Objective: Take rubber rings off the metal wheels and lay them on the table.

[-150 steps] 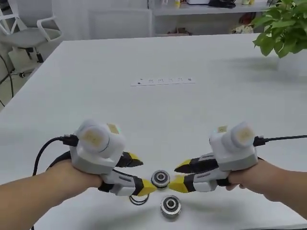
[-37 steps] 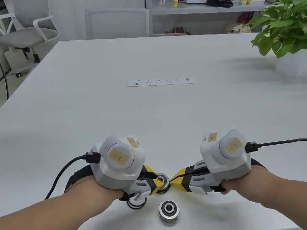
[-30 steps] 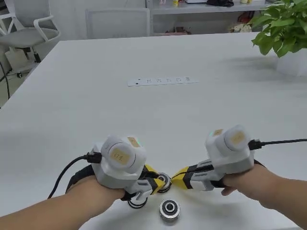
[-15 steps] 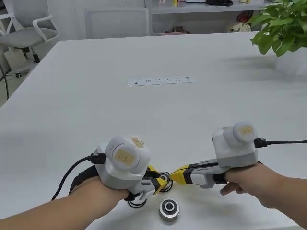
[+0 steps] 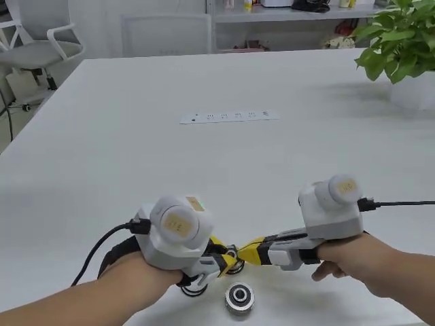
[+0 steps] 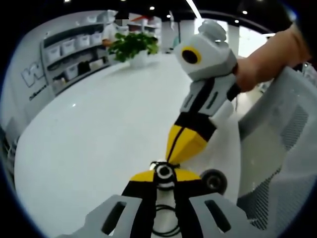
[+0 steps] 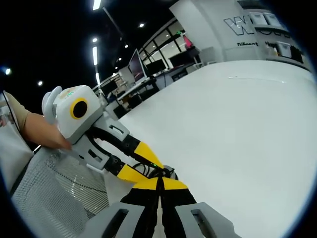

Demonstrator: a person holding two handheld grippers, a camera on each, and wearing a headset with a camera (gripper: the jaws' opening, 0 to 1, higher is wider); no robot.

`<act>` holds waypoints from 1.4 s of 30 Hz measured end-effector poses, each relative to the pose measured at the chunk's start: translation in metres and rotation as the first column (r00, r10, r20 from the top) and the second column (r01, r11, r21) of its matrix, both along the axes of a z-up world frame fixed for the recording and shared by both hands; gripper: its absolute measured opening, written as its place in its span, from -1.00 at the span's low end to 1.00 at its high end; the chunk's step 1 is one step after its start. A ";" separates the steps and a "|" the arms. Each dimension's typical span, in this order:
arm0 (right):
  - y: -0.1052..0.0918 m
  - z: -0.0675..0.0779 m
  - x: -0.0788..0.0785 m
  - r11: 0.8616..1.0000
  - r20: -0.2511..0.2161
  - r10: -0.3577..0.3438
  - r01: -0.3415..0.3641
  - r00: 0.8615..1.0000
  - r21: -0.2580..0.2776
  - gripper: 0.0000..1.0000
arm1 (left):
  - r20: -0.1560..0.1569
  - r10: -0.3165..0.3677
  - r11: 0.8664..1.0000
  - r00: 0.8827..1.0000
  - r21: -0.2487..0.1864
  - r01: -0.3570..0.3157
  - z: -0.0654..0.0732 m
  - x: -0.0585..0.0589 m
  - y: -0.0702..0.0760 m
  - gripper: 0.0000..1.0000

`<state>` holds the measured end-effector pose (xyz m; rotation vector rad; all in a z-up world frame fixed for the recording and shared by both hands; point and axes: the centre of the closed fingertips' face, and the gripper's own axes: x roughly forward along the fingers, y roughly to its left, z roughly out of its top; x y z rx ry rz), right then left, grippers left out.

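Observation:
My left gripper (image 5: 226, 257) (image 6: 163, 175) is shut on a small metal wheel (image 5: 235, 265) (image 6: 164, 172), held just above the white table (image 5: 224, 170). My right gripper (image 5: 240, 252) (image 7: 159, 180) meets it tip to tip from the right, jaws shut on the thin black rubber ring (image 6: 157, 163) at the wheel's rim. A second metal wheel (image 5: 239, 297) (image 6: 214, 181) lies on the table near the front edge. Loose black rings (image 5: 192, 290) (image 6: 166, 226) lie under the left gripper.
A white power strip (image 5: 229, 117) lies mid-table. A potted plant (image 5: 401, 37) stands at the far right corner. An office chair (image 5: 41, 47) sits beyond the table's left end. Black cables trail from both grippers.
Five seconds ago both grippers stood open beside the wheel; now both are shut at it. Over the last second the right gripper rolled upright and shifted slightly right.

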<state>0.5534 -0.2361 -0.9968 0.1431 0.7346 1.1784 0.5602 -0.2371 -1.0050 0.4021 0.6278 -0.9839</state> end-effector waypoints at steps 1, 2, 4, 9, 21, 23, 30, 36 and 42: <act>0.007 0.007 -0.008 0.998 -0.044 0.023 -0.020 0.999 0.055 -1.00 | 0.001 0.000 1.000 1.000 0.000 0.000 0.000 0.000 0.000 -0.76; 0.008 0.011 0.000 0.999 0.039 0.015 -0.017 0.999 0.046 -1.00 | -0.002 0.000 1.000 1.000 0.002 0.000 0.000 -0.001 0.000 -0.76; 0.006 0.007 -0.004 0.999 0.019 0.041 -0.042 0.999 0.014 -1.00 | -0.005 0.004 1.000 1.000 -0.004 -0.004 -0.001 0.000 0.000 -0.76; 0.000 0.002 0.000 1.000 0.037 0.024 -0.025 0.999 0.002 -1.00 | -0.006 0.008 1.000 1.000 -0.012 -0.008 -0.001 0.001 0.000 -0.76; -0.004 0.003 0.006 1.000 0.027 -0.001 0.001 1.000 0.003 -1.00 | -0.052 0.021 0.997 0.998 -0.075 -0.025 0.001 0.001 -0.001 -0.68; -0.004 0.003 0.004 1.000 0.024 0.002 -0.002 1.000 0.004 -1.00 | -0.047 0.010 0.997 0.999 -0.077 -0.014 0.004 0.000 -0.002 -0.65; -0.004 0.010 0.006 1.000 0.015 -0.008 0.007 1.000 0.028 -1.00 | -0.037 -0.025 0.996 0.999 -0.090 0.021 0.017 -0.005 0.006 -0.51; 0.000 0.016 0.004 0.999 0.009 0.001 -0.002 1.000 0.044 -1.00 | -0.014 -0.040 0.995 0.999 -0.089 0.038 0.028 -0.010 0.018 -0.43; 0.006 0.023 0.004 0.998 0.010 0.014 -0.015 1.000 0.060 -1.00 | 0.000 -0.040 0.993 0.999 -0.116 0.039 0.044 -0.015 0.028 -0.25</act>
